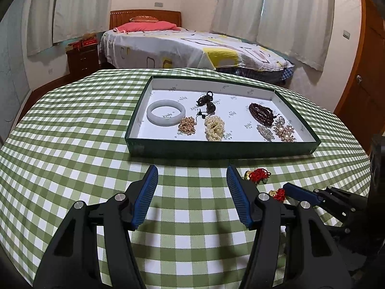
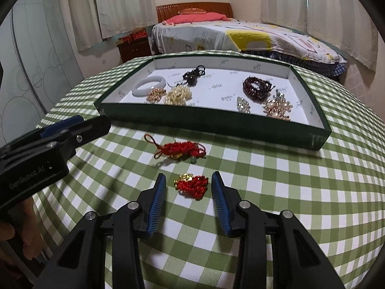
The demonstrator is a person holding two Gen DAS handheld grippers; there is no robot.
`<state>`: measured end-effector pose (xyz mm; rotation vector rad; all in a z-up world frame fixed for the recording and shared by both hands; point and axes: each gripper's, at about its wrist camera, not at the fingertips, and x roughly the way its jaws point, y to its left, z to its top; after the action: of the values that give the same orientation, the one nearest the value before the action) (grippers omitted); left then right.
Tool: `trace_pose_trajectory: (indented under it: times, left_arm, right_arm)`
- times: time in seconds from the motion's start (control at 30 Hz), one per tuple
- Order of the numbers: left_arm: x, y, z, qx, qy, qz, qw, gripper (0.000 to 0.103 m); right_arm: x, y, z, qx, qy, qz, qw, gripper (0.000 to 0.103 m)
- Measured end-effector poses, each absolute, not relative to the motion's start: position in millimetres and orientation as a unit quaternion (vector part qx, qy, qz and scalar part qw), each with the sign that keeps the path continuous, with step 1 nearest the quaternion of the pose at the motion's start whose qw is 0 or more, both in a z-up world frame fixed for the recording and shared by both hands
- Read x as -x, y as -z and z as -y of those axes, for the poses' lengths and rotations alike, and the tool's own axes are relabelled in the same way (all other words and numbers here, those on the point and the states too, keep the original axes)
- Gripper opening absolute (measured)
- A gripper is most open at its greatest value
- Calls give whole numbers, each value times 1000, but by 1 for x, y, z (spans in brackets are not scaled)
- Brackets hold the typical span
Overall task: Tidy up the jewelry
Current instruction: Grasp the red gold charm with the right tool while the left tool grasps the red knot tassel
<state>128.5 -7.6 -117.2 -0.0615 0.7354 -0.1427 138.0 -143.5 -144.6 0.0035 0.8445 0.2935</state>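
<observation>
We saw the small red knotted charm point(image 2: 191, 185) lying on the green checked surface point(image 2: 288, 192) between the fingers of the right claw point(image 2: 189, 183), whose pads stood partly open on either side, not pressing it. A second red corded charm point(image 2: 180, 149) lay just beyond, between that claw and the near wall of the green tray point(image 2: 216, 130). Inside the tray we noted a white bangle point(image 1: 166, 112), a pearl cluster point(image 1: 214, 127), a gold cluster point(image 1: 187, 125), dark beads point(image 1: 261, 112) and brooches toward its right corner. The left claw point(image 1: 192, 175) hovered half open and empty over the surface near the tray's front edge, to the left of both charms.
</observation>
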Motion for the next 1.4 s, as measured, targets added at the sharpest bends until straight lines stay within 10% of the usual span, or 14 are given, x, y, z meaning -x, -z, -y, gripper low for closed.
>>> trace_pose_trajectory:
  times: [0.23, 1.4]
  left_arm:
    - [-130, 122, 12, 29, 72, -367, 927, 58]
    - [-165, 149, 87, 8, 124, -440, 890, 58]
  right_arm:
    - [-136, 145, 145, -3, -147, -410, 900, 22]
    - [-131, 140, 226, -70, -86, -391, 914, 21]
